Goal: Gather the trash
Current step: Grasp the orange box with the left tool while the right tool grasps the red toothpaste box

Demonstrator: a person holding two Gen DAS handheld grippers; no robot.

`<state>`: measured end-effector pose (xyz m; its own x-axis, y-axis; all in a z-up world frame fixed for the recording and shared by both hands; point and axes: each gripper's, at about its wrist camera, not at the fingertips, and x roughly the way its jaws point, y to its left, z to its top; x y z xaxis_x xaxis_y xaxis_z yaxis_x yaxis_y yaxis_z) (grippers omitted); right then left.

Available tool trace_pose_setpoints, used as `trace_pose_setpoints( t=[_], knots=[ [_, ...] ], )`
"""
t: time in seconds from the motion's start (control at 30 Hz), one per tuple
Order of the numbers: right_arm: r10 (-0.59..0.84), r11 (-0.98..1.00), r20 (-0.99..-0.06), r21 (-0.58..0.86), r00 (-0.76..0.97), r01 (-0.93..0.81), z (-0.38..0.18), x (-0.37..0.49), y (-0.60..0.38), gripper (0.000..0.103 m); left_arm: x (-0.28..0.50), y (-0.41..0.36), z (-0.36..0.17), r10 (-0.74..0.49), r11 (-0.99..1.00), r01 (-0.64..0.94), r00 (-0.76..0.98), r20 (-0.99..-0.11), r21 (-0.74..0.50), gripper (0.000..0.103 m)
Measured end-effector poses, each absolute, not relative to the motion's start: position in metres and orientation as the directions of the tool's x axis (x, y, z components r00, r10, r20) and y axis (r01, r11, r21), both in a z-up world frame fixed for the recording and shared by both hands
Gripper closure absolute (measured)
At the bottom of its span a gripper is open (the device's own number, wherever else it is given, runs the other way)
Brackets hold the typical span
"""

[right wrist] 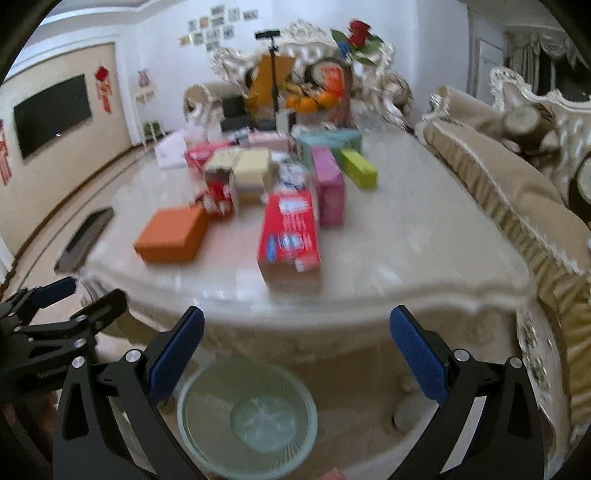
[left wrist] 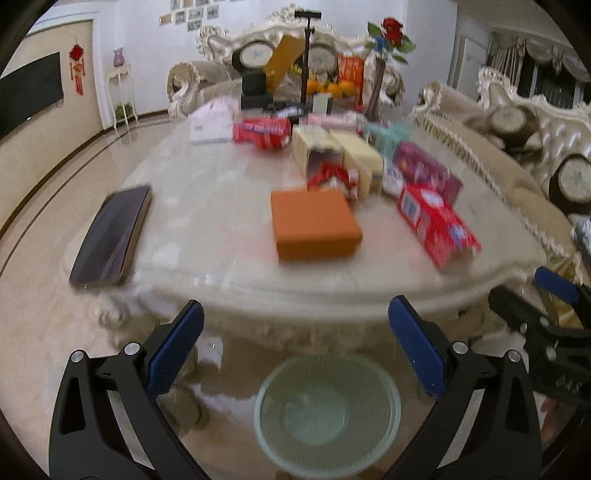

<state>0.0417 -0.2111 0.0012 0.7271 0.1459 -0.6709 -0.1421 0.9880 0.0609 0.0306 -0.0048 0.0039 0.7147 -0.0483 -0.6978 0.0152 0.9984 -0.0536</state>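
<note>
A pale green mesh waste basket point(left wrist: 327, 413) stands on the floor in front of the marble coffee table point(left wrist: 207, 229); it shows in the right wrist view point(right wrist: 246, 413) too. On the table lie an orange box point(left wrist: 314, 223) point(right wrist: 171, 234), a red box point(left wrist: 436, 223) point(right wrist: 290, 232), a pink box point(right wrist: 328, 184), a lime box point(right wrist: 358, 171), cream boxes point(left wrist: 354, 155) and red wrappers point(left wrist: 332, 179). My left gripper point(left wrist: 295, 350) is open and empty above the basket. My right gripper point(right wrist: 297, 350) is open and empty beside the basket.
A dark phone point(left wrist: 110, 236) lies at the table's left edge. Oranges point(left wrist: 328, 88), a vase with a red flower point(left wrist: 391, 33) and a black stand point(left wrist: 306, 55) sit at the far end. Ornate sofas point(right wrist: 517, 192) flank the table on the right and back.
</note>
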Motion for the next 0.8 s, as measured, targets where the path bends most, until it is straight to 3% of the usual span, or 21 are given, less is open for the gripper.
trace_pose_setpoints(
  t=[0.47, 0.6, 0.63, 0.67, 0.77, 0.8],
  knots=[
    [0.175, 0.967, -0.712, -0.007, 0.68, -0.256, -0.028, 0.125, -0.201, 0.007, 0.133, -0.027, -0.029, 0.026, 0.998, 0.029, 0.666, -0.746, 0.061, 0.006],
    [0.167, 0.964, -0.714, -0.026, 0.68, -0.264, -0.037, 0.128, -0.197, 0.01, 0.138, -0.018, -0.033, 0.012, 0.999, 0.017, 0.657, -0.753, 0.031, 0.006],
    [0.162, 0.965, -0.713, -0.03, 0.683, -0.261, -0.039, 0.128, -0.197, 0.014, 0.138, -0.018, -0.033, 0.018, 0.999, 0.018, 0.658, -0.752, 0.039, 0.006],
    [0.168, 0.965, -0.717, -0.021, 0.677, -0.262, -0.041, 0.128, -0.198, 0.027, 0.137, -0.018, -0.033, 0.012, 0.999, 0.028, 0.662, -0.75, 0.04, 0.009],
    [0.193, 0.969, -0.712, 0.03, 0.675, -0.246, -0.04, 0.126, -0.204, 0.049, 0.136, -0.022, -0.03, -0.008, 0.997, 0.059, 0.675, -0.738, 0.044, 0.03],
    [0.182, 0.972, -0.712, 0.024, 0.678, -0.235, -0.039, 0.126, -0.207, 0.058, 0.136, -0.023, -0.029, -0.004, 0.997, 0.06, 0.674, -0.739, 0.049, 0.03]
  ],
)
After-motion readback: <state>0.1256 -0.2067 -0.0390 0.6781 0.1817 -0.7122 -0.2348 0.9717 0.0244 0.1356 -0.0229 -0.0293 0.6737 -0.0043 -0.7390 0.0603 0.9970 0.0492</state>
